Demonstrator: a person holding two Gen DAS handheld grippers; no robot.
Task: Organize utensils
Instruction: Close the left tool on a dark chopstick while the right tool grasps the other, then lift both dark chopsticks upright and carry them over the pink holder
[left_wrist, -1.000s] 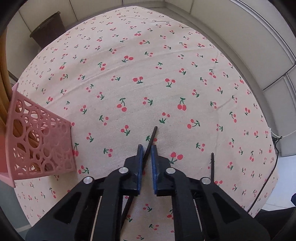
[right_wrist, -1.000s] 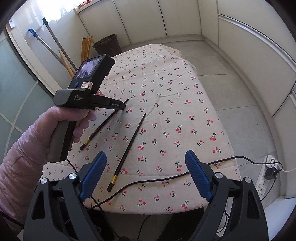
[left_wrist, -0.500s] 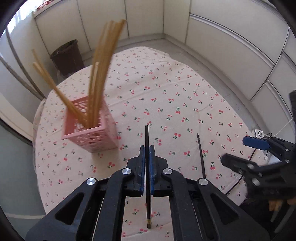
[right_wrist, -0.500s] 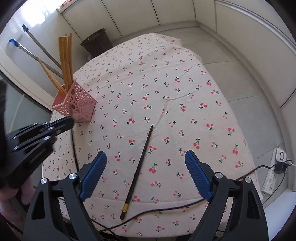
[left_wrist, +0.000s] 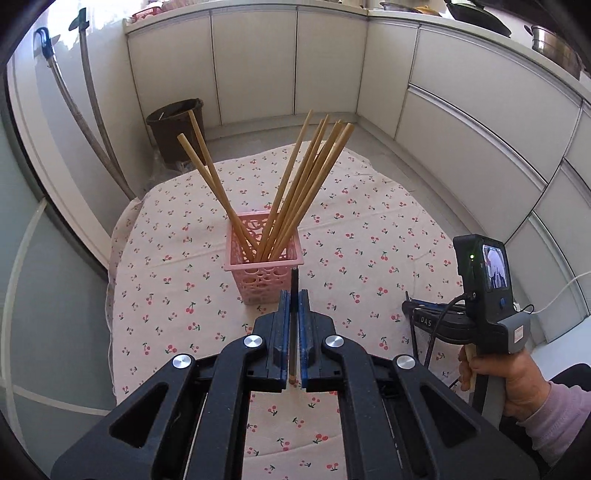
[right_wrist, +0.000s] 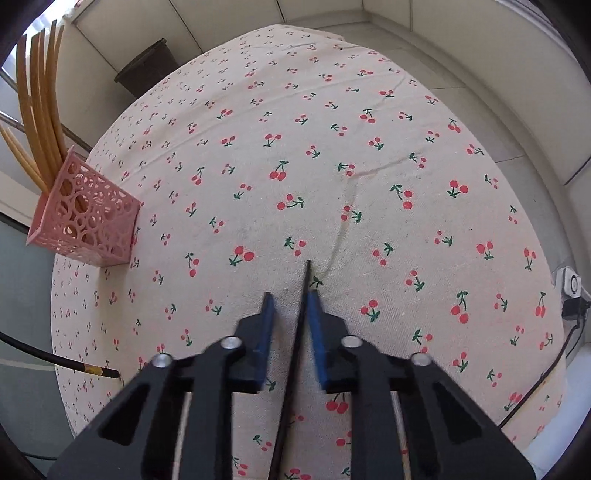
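Observation:
My left gripper (left_wrist: 294, 295) is shut on a black chopstick (left_wrist: 294, 284), held raised just in front of the pink lattice holder (left_wrist: 263, 275). Several wooden chopsticks (left_wrist: 306, 184) stand in that holder. In the right wrist view my right gripper (right_wrist: 290, 299) sits low over the cherry-print cloth with a second black chopstick (right_wrist: 303, 291) lying between its blue pads, close against the right pad; the jaws are narrowed with a gap on the left. The holder (right_wrist: 86, 218) is far to its left. The right gripper also shows in the left wrist view (left_wrist: 417, 314), low at the right.
The cherry-print tablecloth (right_wrist: 332, 147) covers the table. A dark bin (left_wrist: 175, 125) stands on the floor behind it. A black cable (right_wrist: 55, 360) crosses the table's left front edge. A power strip (right_wrist: 570, 286) lies on the floor at the right.
My left gripper lifted the black chopstick off the cloth and brought it up in front of the holder. My right gripper came down around the second chopstick and narrowed its jaws.

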